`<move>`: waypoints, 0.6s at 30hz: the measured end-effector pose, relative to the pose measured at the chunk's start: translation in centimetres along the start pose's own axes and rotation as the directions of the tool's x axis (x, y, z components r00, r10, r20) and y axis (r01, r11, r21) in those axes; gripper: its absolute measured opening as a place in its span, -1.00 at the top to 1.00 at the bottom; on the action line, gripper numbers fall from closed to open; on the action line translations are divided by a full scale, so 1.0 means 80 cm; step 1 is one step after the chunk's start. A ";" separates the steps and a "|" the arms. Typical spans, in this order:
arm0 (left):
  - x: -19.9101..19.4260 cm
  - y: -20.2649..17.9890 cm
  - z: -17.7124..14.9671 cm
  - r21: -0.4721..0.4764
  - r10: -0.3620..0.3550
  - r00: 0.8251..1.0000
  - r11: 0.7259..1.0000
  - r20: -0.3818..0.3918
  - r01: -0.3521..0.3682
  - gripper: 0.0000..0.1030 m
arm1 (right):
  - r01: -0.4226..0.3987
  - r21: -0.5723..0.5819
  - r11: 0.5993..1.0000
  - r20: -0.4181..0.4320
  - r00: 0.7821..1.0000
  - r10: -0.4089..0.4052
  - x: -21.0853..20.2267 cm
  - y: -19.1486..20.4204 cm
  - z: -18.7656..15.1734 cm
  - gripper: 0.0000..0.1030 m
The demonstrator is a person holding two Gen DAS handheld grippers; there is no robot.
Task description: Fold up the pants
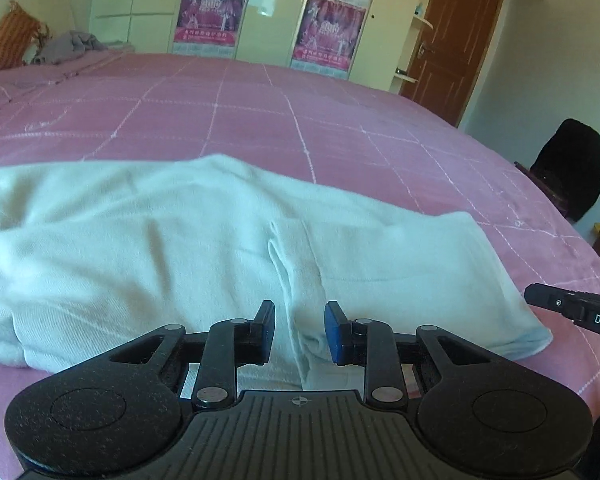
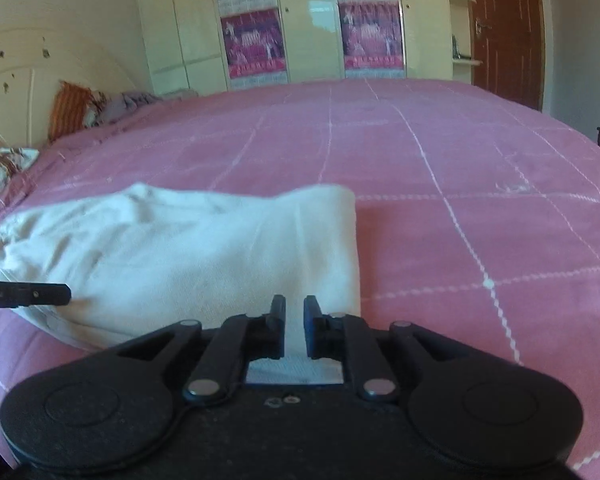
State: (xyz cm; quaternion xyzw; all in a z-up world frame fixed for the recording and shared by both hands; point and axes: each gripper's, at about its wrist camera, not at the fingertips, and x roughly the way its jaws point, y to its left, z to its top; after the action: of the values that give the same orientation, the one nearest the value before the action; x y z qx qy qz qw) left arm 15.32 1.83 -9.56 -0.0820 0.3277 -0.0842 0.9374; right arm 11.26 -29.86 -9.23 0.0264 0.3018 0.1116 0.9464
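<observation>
A wide bed (image 1: 340, 128) with a pink bedspread crossed by thin white lines fills the space ahead of both claws and runs off to either side of them. Beyond its far edge stands a pale wardrobe (image 1: 140, 4) carrying pink posters (image 1: 208, 12), and farther right of the left claw a brown door (image 1: 456, 40). The pants (image 1: 160, 240), pale and almost white, lie across the near part of the bedspread directly in front of and under both claws; in the left wrist view the cloth stretches away to the left and ends at a squared edge to the right, while in the right wrist view it ends just right of that claw's fingers. An orange cushion (image 2: 70, 110) and some grey cloth (image 2: 134, 102) sit far ahead and to the left, by the headboard. A dark chair (image 1: 572, 168) stands off the bed to the right of the left claw. The left gripper (image 1: 300, 330) stands at a narrow gap with a raised fold of the pants between its jaws; whether its pads press that fold cannot be told. The right gripper (image 2: 294, 326) is nearly closed, pinching a strip of the pants between its pads.
</observation>
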 end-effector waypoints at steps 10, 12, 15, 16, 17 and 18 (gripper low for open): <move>0.017 -0.001 0.040 0.019 0.001 1.000 1.000 0.001 -0.001 0.46 | -0.030 -0.052 0.998 -0.018 0.999 0.029 0.043 0.014 0.044 0.71; 0.046 -0.001 0.049 0.015 0.001 0.999 1.000 -0.034 -0.001 0.46 | 0.022 -0.066 0.998 -0.023 0.999 -0.024 0.066 0.014 0.073 0.67; 0.088 0.009 0.042 -0.016 -0.014 0.992 1.000 -0.126 0.012 0.32 | 0.081 -0.033 0.996 -0.087 0.993 -0.083 0.122 -0.002 0.089 0.67; 0.084 0.010 0.047 -0.031 -0.009 0.991 1.000 -0.132 0.005 0.32 | 0.091 -0.014 0.996 -0.164 0.982 -0.092 0.143 -0.010 0.084 0.67; 0.071 0.005 0.049 -0.014 -0.001 0.995 1.000 -0.100 0.000 0.32 | 0.079 -0.001 0.997 -0.200 0.977 -0.078 0.152 -0.018 0.075 0.68; 0.055 0.002 0.047 -0.001 -0.005 0.999 1.000 -0.049 0.005 0.32 | 0.084 -0.003 0.996 -0.184 0.979 -0.083 0.142 -0.016 0.075 0.68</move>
State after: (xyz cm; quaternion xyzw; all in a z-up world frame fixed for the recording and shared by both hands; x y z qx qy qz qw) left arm 21.08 1.42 -9.33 -0.0810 0.3504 -0.0883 0.9289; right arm 24.01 -28.44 -10.90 0.0056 0.3891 0.0730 0.9183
